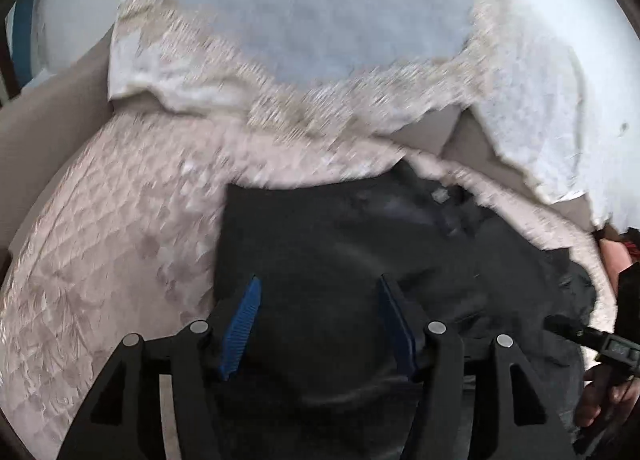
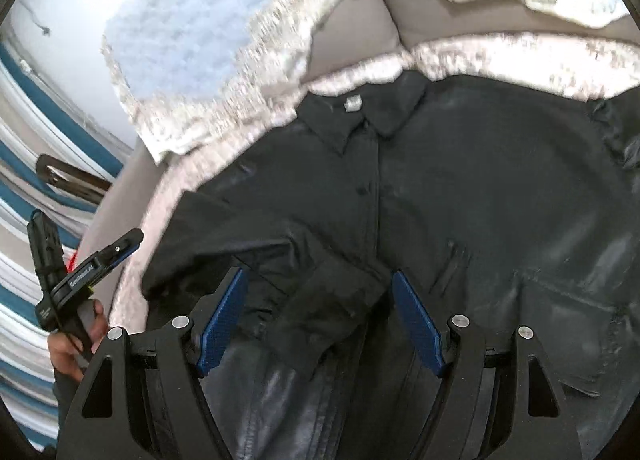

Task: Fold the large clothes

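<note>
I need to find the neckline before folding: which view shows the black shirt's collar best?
The right wrist view: the collar lies spread open with its pale label and the button placket below. In the left wrist view the collar is a small, blurred patch at the shirt's far edge.

A pale pink quilted bedspread (image 1: 104, 260) with a stitched diamond pattern covers the bed. Behind it a light blue fleecy blanket (image 1: 312, 7) with a cream, fringed border is draped over a beige upholstered backrest (image 2: 348, 39). A plain white wall (image 1: 560, 71) rises beyond, brightly and evenly lit. At the left edge of the right wrist view, blue and white stripes (image 2: 28, 163) run diagonally behind a dark brown curved bar (image 2: 72, 175); both are blurred.
</note>
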A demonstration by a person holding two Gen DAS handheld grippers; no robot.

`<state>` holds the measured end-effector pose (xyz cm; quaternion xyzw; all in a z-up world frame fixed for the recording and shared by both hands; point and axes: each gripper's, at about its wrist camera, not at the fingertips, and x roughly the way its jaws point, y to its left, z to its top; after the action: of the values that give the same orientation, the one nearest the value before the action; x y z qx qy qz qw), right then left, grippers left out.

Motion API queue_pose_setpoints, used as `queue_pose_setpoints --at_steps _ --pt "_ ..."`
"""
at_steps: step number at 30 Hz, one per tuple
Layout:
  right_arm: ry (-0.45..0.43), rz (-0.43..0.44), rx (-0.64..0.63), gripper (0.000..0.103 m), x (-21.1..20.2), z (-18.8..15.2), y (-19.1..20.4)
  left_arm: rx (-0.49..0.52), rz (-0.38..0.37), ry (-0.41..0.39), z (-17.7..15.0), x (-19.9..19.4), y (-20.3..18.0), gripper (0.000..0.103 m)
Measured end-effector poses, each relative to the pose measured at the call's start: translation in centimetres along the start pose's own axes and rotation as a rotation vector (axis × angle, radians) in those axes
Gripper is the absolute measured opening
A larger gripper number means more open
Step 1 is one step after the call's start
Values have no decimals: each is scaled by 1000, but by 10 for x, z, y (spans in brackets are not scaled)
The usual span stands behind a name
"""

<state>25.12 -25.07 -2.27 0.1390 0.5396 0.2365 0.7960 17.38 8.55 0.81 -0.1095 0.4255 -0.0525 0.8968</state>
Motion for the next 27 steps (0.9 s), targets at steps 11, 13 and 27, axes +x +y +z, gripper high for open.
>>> queue_pose_setpoints --at_steps 11,13,27 --pt "89 -105 -89 11 50 30 11 -55 38 79 -23 31 29 61" --pt "23 -114 -151 11 40 45 22 -70 31 57 -17 31 30 61" --pt "2 -139 -208 21 43 45 6 -31 89 -5 -19 15 32 60"
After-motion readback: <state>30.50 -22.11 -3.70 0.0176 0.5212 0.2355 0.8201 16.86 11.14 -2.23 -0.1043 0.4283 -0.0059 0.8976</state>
